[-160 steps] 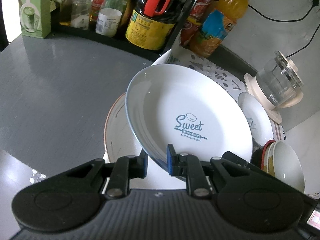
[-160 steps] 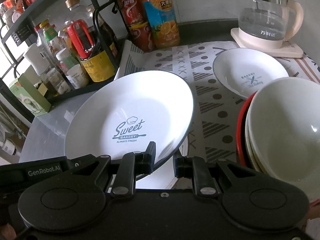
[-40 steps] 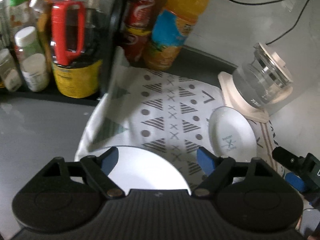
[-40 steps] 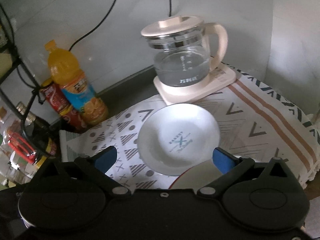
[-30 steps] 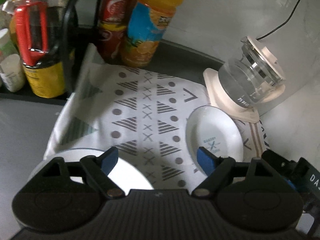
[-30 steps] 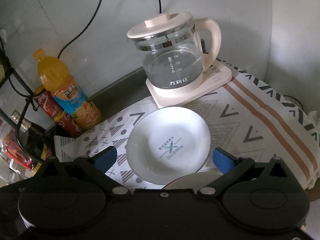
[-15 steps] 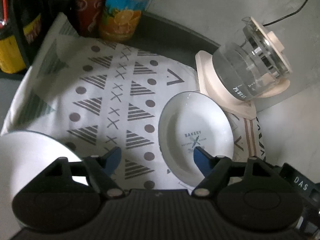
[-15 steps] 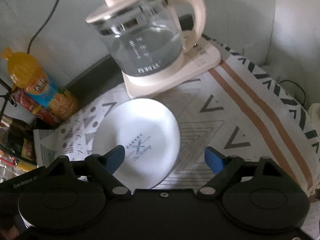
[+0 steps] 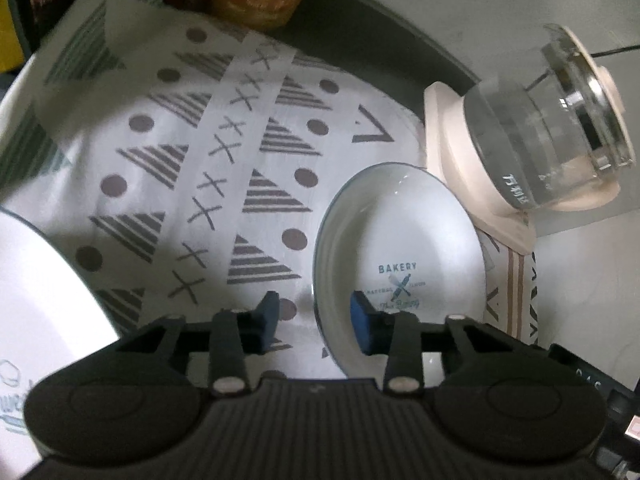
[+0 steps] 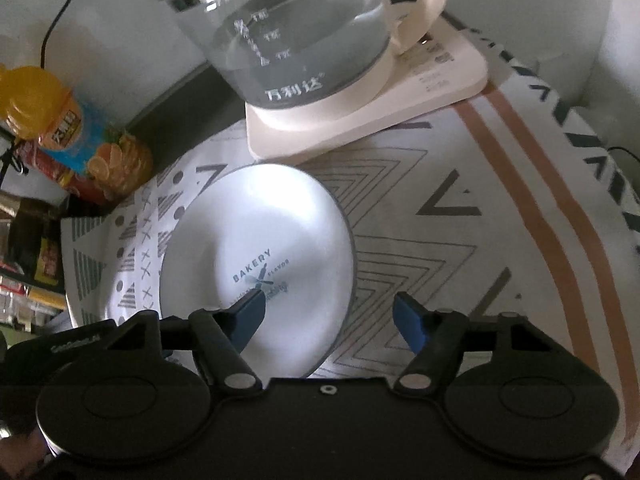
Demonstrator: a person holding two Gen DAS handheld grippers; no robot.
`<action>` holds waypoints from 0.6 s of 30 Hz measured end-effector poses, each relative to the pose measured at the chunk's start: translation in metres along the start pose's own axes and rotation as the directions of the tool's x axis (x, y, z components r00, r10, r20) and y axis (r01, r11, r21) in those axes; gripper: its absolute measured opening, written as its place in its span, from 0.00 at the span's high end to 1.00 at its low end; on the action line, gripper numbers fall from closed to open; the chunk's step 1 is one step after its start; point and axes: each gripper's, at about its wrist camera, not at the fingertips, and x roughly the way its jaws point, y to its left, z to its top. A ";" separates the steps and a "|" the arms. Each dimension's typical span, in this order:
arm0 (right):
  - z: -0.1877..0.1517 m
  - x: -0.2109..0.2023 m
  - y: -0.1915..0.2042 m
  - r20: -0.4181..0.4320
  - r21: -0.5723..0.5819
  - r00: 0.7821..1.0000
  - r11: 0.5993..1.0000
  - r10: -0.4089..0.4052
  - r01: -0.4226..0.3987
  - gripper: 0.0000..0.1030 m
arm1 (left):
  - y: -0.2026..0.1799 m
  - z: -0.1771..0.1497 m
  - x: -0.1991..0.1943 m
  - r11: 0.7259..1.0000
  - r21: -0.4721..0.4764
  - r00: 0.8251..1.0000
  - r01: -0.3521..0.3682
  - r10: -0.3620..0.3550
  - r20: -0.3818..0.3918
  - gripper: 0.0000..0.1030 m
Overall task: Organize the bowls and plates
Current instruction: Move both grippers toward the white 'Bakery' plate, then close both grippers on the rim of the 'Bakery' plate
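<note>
Closing in from both sides, the two grippers straddle the rim of the small plate (image 9: 400, 240) that lies flat on the patterned cloth (image 9: 224, 128) near the back of the worktop, just in front of the kettle base (image 10: 360, 116). The left gripper (image 9: 314, 316) has one blue pad outside the plate's left rim and one over its well; its fingers are narrowing, with the rim between them but not yet pinched. The right gripper (image 10: 332, 316) is wider, its fingers also narrowing across the plate's right rim, one pad over the printed centre, the other over bare cloth.

The likely trouble: the glazed rim is thin and slick, so a pad landing on top of it instead of under it may skate off and shove the plate toward the glass kettle (image 10: 288, 28). A pad could also catch the cloth and drag it. Uneven closing of the two sides might tip the plate. The large plate (image 9: 36, 300) waits at the left edge.
</note>
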 end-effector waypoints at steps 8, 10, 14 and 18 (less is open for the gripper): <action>0.009 0.028 -0.009 -0.109 -0.019 0.993 0.999 0.036 -0.038 0.52 | 0.002 0.001 0.012 0.998 -0.052 1.000 -0.021 0.020 -0.019 0.81; 0.010 0.031 -0.010 -0.125 -0.030 0.991 0.998 0.042 -0.046 0.53 | 0.002 -0.001 0.013 0.998 -0.065 1.000 -0.015 0.013 -0.024 0.81; 0.014 0.034 -0.009 -0.136 -0.058 0.989 0.996 0.054 -0.062 0.60 | 0.000 -0.001 0.015 0.998 -0.066 1.000 -0.014 0.013 -0.025 0.85; 0.018 0.038 -0.010 -0.152 -0.073 0.986 0.994 0.065 -0.077 0.77 | -0.005 -0.001 0.018 0.998 -0.059 1.000 -0.012 0.011 -0.027 0.90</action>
